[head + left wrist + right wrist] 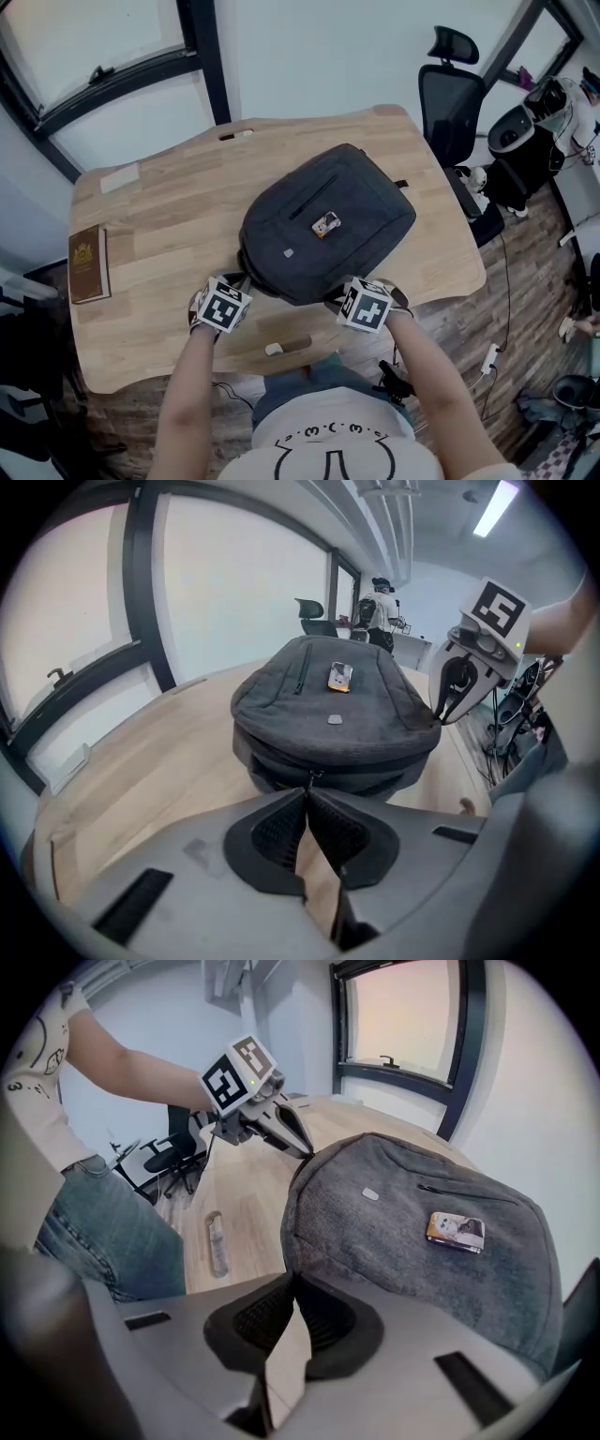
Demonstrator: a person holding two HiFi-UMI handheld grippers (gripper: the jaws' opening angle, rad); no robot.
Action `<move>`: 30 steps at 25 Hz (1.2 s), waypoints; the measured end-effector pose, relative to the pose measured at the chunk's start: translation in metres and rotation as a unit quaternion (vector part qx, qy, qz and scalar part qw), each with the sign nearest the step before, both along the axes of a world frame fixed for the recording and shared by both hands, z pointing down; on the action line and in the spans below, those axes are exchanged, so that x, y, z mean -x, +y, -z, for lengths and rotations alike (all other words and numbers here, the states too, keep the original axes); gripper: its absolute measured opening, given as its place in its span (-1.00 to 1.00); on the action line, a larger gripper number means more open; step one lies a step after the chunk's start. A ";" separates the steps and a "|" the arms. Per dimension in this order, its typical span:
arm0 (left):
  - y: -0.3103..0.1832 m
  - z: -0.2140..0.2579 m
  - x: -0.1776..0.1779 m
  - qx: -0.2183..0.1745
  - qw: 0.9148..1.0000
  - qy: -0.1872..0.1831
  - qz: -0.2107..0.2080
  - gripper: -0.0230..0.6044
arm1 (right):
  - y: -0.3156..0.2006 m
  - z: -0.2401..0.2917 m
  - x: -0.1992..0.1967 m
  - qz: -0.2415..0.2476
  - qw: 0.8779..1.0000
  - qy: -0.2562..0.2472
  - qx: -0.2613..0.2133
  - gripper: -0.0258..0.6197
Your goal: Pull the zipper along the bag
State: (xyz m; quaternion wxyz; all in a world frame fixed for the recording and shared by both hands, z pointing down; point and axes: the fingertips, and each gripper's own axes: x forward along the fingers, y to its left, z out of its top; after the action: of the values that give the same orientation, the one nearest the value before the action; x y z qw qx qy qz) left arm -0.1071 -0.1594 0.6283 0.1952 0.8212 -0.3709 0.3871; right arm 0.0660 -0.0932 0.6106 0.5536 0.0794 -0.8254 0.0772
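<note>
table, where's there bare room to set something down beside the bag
Widest bare patch of table: between the book and the bag. A thinner strip runs behind the bag to the far edge. Crowded at the near edge: left gripper shut on the zipper pull, right gripper pinching the bag.

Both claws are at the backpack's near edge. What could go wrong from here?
1. The left claw pinches the small zipper pull only at its tips, so it could slip free along the curved seam.
2. The right claw seems to hold the backpack only by its edge; if that fabric slips, the bag may drag across the table.
</note>
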 end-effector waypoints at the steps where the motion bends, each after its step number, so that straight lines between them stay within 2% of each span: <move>1: -0.006 0.001 0.004 -0.001 1.000 -0.005 -0.001 -0.86 | 0.000 0.001 -0.001 -0.003 1.000 -0.002 0.000 -0.69; 7: -0.041 -0.004 0.019 -0.009 1.000 -0.013 0.003 -0.86 | -0.005 0.003 0.001 -0.019 1.000 -0.014 0.000 -0.70; 11: -0.053 0.002 0.016 -0.003 1.000 -0.004 0.013 -0.86 | -0.016 0.002 0.000 -0.016 0.999 -0.004 -0.030 -0.71; 16: -0.041 0.014 0.007 -0.015 1.000 0.010 -0.013 -0.87 | -0.031 -0.001 -0.019 -0.041 0.997 0.013 -0.066 -0.70; 20: -0.014 0.012 -0.003 -0.025 0.999 0.016 -0.040 -0.87 | -0.045 -0.003 -0.040 -0.053 0.994 0.047 -0.088 -0.69; 23: 0.010 0.013 -0.020 -0.024 0.998 0.038 -0.050 -0.87 | -0.061 -0.005 -0.062 -0.072 0.988 0.072 -0.116 -0.67; 26: 0.030 0.012 -0.044 -0.007 0.996 0.069 -0.049 -0.87 | -0.082 -0.005 -0.082 -0.101 0.980 0.093 -0.142 -0.63; 30: 0.040 0.011 -0.068 0.025 0.993 0.115 -0.019 -0.87 | -0.103 0.004 -0.099 -0.140 0.978 0.092 -0.123 -0.52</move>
State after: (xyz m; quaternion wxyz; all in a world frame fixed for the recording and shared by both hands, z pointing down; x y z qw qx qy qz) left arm -0.0386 -0.1195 0.6172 0.2494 0.8622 -0.3207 0.3027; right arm 0.1654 -0.1960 0.6069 0.5966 0.2684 -0.7550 0.0437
